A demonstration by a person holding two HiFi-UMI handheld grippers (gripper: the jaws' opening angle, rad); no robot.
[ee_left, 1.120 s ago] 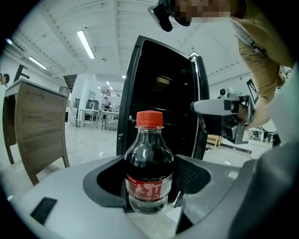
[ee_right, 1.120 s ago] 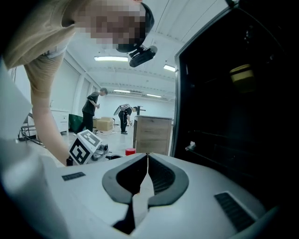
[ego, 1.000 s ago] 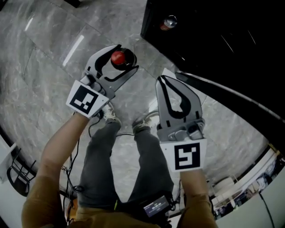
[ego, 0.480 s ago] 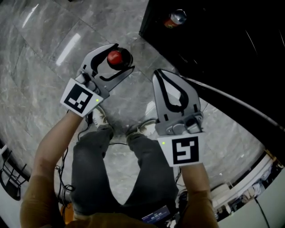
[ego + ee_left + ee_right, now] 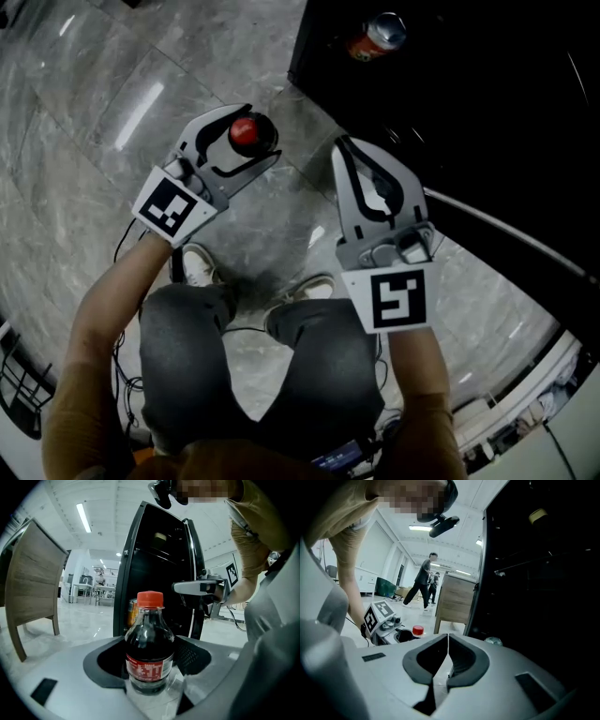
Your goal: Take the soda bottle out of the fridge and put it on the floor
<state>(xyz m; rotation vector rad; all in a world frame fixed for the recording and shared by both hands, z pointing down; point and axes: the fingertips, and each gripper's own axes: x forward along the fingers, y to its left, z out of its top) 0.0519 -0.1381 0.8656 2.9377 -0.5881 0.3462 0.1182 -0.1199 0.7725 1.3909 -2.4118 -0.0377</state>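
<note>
While left gripper grips soda bottle | grey marble floor | fridge open

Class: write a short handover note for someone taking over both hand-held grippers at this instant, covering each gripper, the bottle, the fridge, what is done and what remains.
Left hand-held gripper: shut on the soda bottle, which is upright with its red cap up, outside the fridge and over the floor.
Right hand-held gripper: shut, empty, by the fridge's open front.
Done: bottle is out; a can is inside.
Left: I cannot tell if the base touches the floor. Set it down, open the jaws, withdraw.
</note>
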